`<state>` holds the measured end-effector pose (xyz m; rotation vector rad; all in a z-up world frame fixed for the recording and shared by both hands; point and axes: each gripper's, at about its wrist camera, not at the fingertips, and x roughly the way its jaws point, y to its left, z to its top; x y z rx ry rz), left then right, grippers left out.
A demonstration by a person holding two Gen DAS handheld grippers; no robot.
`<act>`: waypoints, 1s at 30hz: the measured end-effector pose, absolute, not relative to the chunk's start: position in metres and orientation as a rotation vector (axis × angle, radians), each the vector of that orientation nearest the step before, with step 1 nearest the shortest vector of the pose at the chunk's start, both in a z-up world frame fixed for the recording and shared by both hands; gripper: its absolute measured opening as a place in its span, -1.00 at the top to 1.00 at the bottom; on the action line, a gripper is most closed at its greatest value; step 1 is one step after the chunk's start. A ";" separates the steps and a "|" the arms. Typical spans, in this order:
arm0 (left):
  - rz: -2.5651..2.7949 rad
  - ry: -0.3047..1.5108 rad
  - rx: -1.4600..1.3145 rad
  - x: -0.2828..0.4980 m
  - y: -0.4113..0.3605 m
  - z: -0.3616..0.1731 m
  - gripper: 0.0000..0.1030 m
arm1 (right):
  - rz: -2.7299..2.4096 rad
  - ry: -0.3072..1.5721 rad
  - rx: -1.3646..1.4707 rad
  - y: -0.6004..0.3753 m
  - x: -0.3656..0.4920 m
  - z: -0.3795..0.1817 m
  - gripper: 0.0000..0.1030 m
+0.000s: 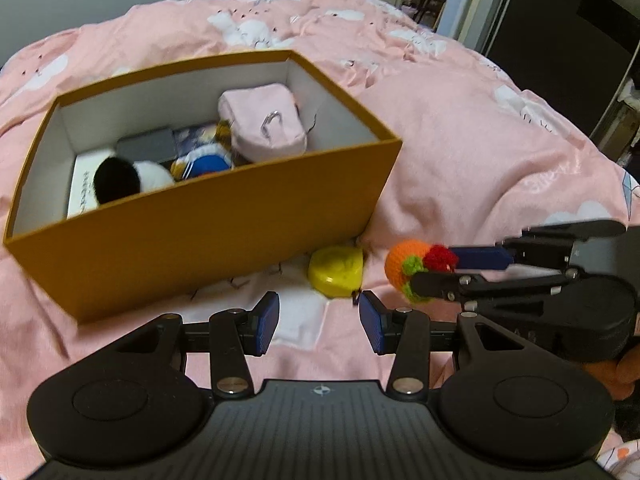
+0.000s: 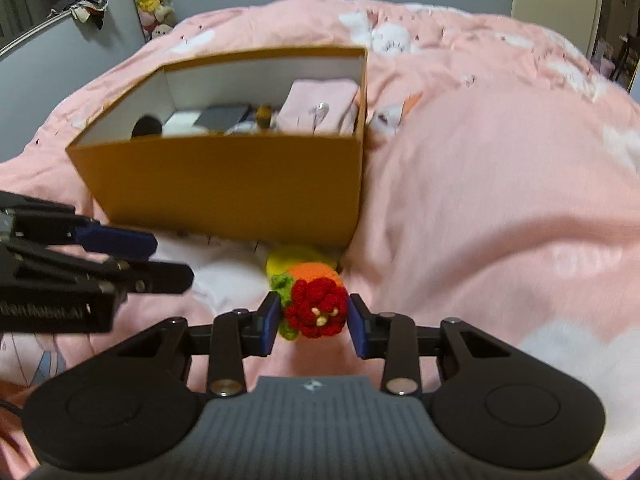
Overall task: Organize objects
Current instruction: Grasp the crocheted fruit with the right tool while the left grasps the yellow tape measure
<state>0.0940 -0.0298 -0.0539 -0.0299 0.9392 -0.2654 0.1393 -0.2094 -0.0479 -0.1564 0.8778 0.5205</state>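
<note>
Your right gripper [image 2: 313, 322] has its jaws pinching a crocheted toy [image 2: 316, 304]: orange body, green leaves, red yarn flower facing the cam. Pads press it on both sides. It's lifted off the pink bedspread [image 2: 480, 200], just in front of the box, near its right front corner.

Your left gripper [image 1: 319, 322] has jaws spread, nothing btw them, hovering over the bedspread near the box's front wall.

Orange cardboard box [image 1: 208, 240] sits on the bed, open top, white inside. Contents, left to right in the left wrist view:
- white card or booklet [image 1: 78, 196] flat on the floor at the left end, w/ print too blurred to read
- black-and-white plush [image 1: 128, 178] on top of it
- dark grey flat item [image 1: 146, 146] behind the plush
- blue/yellow/white soft toy [image 1: 204, 162] mid-box
- pale pink pouch [image 1: 264, 122] w/ a metal ring, at the right end, leaning on the back wall

Outside the box: a yellow round item [image 1: 336, 272] lies on the bedspread, by the box's front right corner, below the held toy.
</note>
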 end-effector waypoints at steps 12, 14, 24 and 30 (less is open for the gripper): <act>-0.339 0.934 0.017 0.126 -0.052 -0.073 -0.01 | 0.466 0.930 -0.103 -0.226 0.178 -0.065 0.27; -0.344 0.936 0.021 0.132 -0.054 -0.077 -0.01 | 0.451 0.969 -0.060 -0.233 0.185 -0.073 0.27; -0.372 0.986 0.070 0.150 -0.061 -0.104 -0.12 | 0.433 1.045 0.034 -0.243 0.193 -0.089 0.27; -0.366 1.012 0.113 0.159 -0.068 -0.119 -0.18 | 0.434 1.069 0.082 -0.248 0.197 -0.095 0.28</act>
